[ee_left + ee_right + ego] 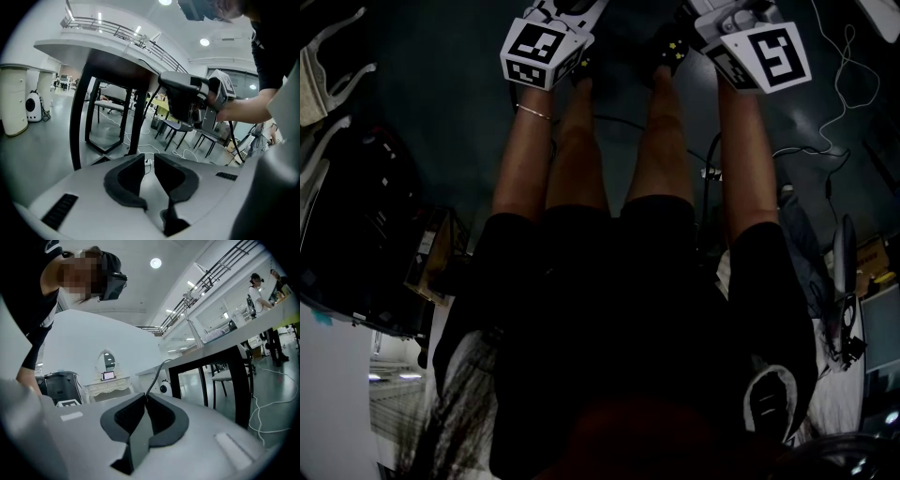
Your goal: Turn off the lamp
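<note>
Head camera: a standing person looks steeply down along their own legs to a dark floor (422,112). Both arms reach forward, with a gripper in each hand and the marker cubes uppermost. No lamp shows in any of the three views, so its place cannot be told.

Left gripper view: the left gripper (149,161) has its two dark jaws a little apart with nothing between them. Only pale floor shows through the gap. Beyond the jaws stands a dark-legged table (117,58), seen from below its top.

Right gripper view: the right gripper (144,399) has its jaws closed tip to tip, with nothing visibly held. A thin dark cable (157,373) curves up from just behind the tips to the corner of a white-topped table (220,350). (It is most likely in the background; whether it touches the pads cannot be told.) Whether this is the same table as in the left gripper view is unclear.

The next move depends on which way the lamp lies from the tongs, and the pictures leave that open. Both gripper cameras look at a table from under its edge. A lamp standing on top would probably lie above and ahead of the jaws, out of frame. The cable may be its lead, but that is a guess. Neither hand can be called the nearer one. The lamp and its switch likely need to come into view before either gripper reaches.
</note>
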Available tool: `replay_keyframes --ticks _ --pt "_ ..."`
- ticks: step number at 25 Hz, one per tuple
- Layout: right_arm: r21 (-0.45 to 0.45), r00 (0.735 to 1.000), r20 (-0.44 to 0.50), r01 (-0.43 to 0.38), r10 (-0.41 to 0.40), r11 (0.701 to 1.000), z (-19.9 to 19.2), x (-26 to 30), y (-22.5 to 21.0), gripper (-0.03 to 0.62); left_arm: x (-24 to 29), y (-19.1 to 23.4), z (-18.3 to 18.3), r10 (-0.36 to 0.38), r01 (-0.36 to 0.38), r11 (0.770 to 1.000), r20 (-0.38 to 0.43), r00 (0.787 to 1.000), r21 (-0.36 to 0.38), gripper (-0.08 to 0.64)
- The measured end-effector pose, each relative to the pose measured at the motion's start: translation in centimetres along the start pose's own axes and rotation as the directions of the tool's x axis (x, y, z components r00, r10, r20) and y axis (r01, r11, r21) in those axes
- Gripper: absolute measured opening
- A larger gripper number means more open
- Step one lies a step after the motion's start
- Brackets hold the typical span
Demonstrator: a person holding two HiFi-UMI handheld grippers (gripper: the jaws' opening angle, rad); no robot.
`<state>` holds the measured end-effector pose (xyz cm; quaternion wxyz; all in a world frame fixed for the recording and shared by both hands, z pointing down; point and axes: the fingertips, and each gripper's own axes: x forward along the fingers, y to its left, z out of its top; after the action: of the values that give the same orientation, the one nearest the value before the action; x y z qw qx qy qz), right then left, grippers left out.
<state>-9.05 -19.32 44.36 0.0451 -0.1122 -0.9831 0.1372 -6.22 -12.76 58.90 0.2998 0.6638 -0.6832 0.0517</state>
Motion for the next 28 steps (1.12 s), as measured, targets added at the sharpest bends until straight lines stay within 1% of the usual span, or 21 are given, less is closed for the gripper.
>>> replay_keyframes --ticks 5,9,13,17,22,28 --pt "0.003 1.0 -0.004 0.027 -0.027 1.0 -0.4 0.2 -0.5 0.021 -0.3 -0.3 1.9 0.006 -0.005 1.0 0.037 0.999 -0.023 0.049" --pt "-0.002 0.999 -0.007 0.05 -0.05 0.999 -0.6 0.0 -0.7 0.021 -0.1 -1.4 2.3 -0.028 0.029 0.999 0.054 0.998 -0.021 0.048" --pt "-0.004 0.998 -0.01 0.069 -0.069 0.998 -0.7 -0.2 -1.2 0.023 0.0 -2.1 2.2 -0.054 0.054 0.999 0.055 0.997 -0.002 0.048" --pt "-0.02 0.996 -0.033 0.081 -0.082 0.997 -1.0 -0.2 -1.2 0.023 0.0 -2.7 2.3 -0.058 0.058 0.998 0.035 0.998 -0.002 0.048" --pt "-0.056 0.989 -0.101 0.1 -0.105 0.993 -2.4 -0.7 -1.0 0.023 -0.1 -3.4 2.5 -0.081 0.08 0.997 0.052 0.995 0.024 0.048" --pt "-0.036 0.986 -0.113 0.118 -0.122 0.992 -3.2 -1.8 -1.3 0.021 -0.3 -3.5 3.0 -0.063 0.061 0.998 0.064 0.996 0.034 0.048"
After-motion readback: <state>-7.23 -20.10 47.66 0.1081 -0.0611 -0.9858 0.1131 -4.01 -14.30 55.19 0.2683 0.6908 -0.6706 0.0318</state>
